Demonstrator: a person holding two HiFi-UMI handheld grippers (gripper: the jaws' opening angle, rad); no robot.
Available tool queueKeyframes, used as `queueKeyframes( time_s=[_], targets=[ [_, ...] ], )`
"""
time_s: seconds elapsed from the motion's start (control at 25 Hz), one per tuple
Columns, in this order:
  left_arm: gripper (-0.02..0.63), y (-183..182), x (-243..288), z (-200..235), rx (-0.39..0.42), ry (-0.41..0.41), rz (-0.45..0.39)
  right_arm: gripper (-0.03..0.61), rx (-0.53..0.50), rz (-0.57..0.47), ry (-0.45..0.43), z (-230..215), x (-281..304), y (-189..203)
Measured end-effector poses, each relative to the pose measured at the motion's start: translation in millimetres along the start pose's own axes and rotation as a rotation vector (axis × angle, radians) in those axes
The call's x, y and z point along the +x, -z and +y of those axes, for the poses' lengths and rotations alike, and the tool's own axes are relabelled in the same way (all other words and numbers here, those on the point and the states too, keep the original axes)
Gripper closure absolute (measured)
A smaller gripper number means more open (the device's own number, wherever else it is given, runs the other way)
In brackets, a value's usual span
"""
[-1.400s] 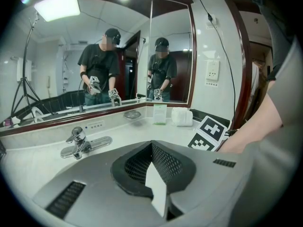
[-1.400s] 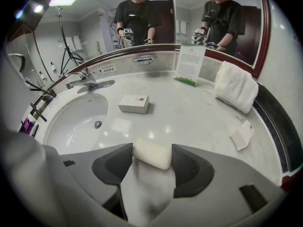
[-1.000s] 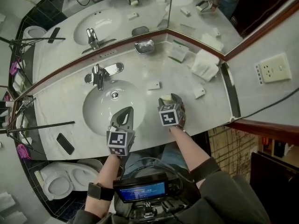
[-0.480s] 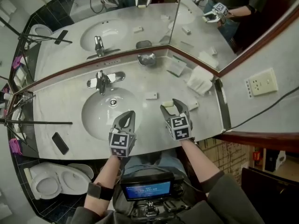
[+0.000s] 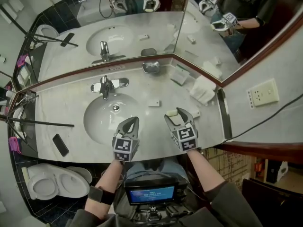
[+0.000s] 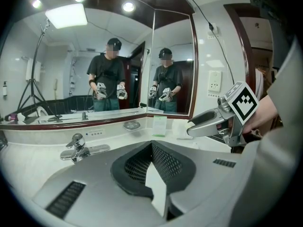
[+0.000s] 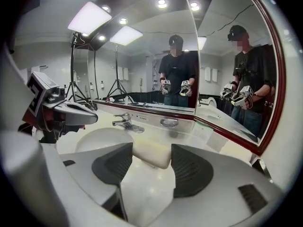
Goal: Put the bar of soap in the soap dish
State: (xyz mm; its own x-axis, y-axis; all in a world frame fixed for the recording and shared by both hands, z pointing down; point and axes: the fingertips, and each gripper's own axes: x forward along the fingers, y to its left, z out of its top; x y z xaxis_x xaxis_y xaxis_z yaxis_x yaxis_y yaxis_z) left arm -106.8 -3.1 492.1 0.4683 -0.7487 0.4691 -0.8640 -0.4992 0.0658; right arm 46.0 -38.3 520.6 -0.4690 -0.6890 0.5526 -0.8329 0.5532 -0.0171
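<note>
- Gripping the bar of soap (image 7: 152, 154) between two dark, ribbed pads, the right hand-held gripper (image 7: 150, 167) has a pad pressed against each end of it
- The bar is a smooth cream block with rounded edges, held up clear of the pale, glossy stone surface (image 5: 208, 115)
- The soap dish (image 5: 151, 67) is a shallow oval of shiny metal at the back of the surface, against the mirror corner and well apart from the bar
- The left hand-held gripper (image 6: 154, 163) is closed, its mesh-textured pads meeting with nothing between them
- Both hands reach forward over the front edge of the surface, and the grippers point toward the mirror and tilt downward
- The left one hangs over the near rim of the round white basin (image 5: 111, 119), and the right one is just to the right of it
- The chrome faucet (image 5: 106, 85) stands behind the basin
- Only the head view shows the dark phone (image 5: 60, 144) lying flat on the left of the surface, the folded white towels (image 5: 202, 90) at the right and the toilet (image 5: 47, 183) below
- Only the gripper views show the mirror's reflection of the standing person holding both grippers
- The right gripper view alone shows the pads touching the soap
</note>
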Motion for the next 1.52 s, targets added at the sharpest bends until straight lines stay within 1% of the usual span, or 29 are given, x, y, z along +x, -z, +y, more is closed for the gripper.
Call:
queueKeyframes(
  time_s=[0.08,0.2,0.36,0.52,0.72,0.88,1.2,1.52],
  targets=[
    [0.612,-2.3,3.9,1.1,0.001,-0.004,0.003,0.305,-0.016,0.001,-0.015,-4.1,9.0,-2.1],
    [0.612,-5.3,15.9,5.0,0.011,-0.011,0.006,0.305,-0.033,-0.005,-0.036,-12.6,28.5,-15.5],
    [0.612,-7.6,43.6,14.3,0.024,-0.026,0.010,0.305,-0.068,-0.026,-0.059,-26.7,65.3,-35.1],
    [0.612,-14.6,74.5,26.5,0.014,-0.043,0.003,0.305,-0.117,-0.024,-0.085,-34.6,104.9,-57.7],
    [0.612,-17.3,114.0,41.3,0.006,-0.052,0.003,0.305,-0.155,-0.012,-0.095,-48.0,156.4,-79.1],
    [0.612,-13.8,142.1,54.9,0.005,-0.059,0.015,0.305,-0.166,-0.001,-0.092,-60.8,199.8,-91.2],
    [0.612,-5.8,173.1,82.3,-0.020,-0.090,0.024,0.305,-0.166,0.051,-0.074,-81.1,269.7,-91.4],
    [0.612,-1.8,181.4,92.0,-0.031,-0.099,0.027,0.302,-0.180,0.088,-0.075,-83.4,297.5,-82.8]
  ],
)
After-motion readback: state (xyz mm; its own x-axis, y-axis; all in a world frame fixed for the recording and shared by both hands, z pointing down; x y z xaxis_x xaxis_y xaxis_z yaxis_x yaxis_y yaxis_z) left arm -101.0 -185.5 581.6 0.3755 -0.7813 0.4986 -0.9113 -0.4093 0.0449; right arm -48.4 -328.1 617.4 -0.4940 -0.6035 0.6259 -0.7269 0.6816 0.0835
